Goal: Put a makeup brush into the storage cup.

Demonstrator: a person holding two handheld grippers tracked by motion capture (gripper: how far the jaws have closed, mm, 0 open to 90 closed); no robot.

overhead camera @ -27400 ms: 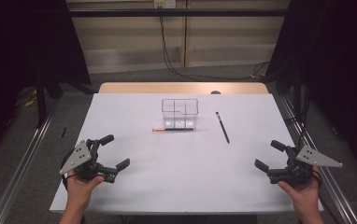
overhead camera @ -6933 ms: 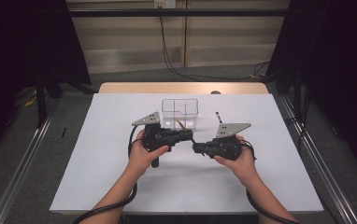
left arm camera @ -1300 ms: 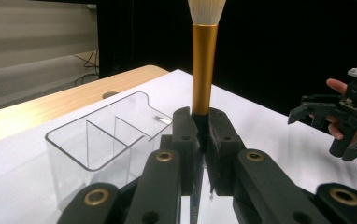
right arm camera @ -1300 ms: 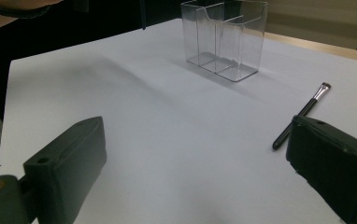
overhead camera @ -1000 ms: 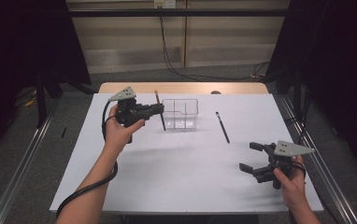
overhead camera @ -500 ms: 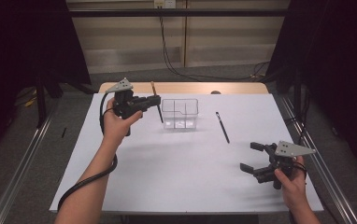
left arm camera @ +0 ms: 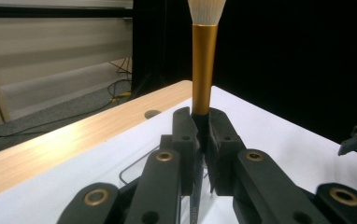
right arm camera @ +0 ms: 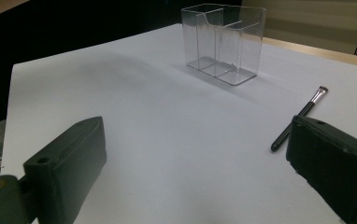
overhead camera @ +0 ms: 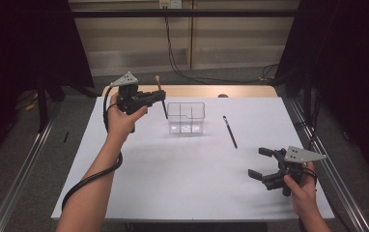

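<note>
My left gripper (overhead camera: 159,98) is raised above the table just left of the clear divided box (overhead camera: 186,117), shut on a makeup brush (overhead camera: 162,100) with a gold ferrule (left arm camera: 203,65) and pale bristles pointing up. The brush stands nearly upright, its dark handle hanging below the jaws. A second, black brush (overhead camera: 230,131) lies flat on the white table right of the box. My right gripper (overhead camera: 262,163) rests low near the table's front right, jaws wide open with nothing between them. The box (right arm camera: 224,43) and the black brush (right arm camera: 299,117) lie ahead in the right gripper view.
The white sheet (overhead camera: 182,174) covers most of the table, with a wooden strip (overhead camera: 197,91) along the far edge. Metal rails run along both sides on the floor. A cable trails from the left gripper under the forearm.
The left hand has lifted the gold brush slightly and carried it a little toward the far edge; the brush stays upright in the jaws. The right gripper has kept still.
</note>
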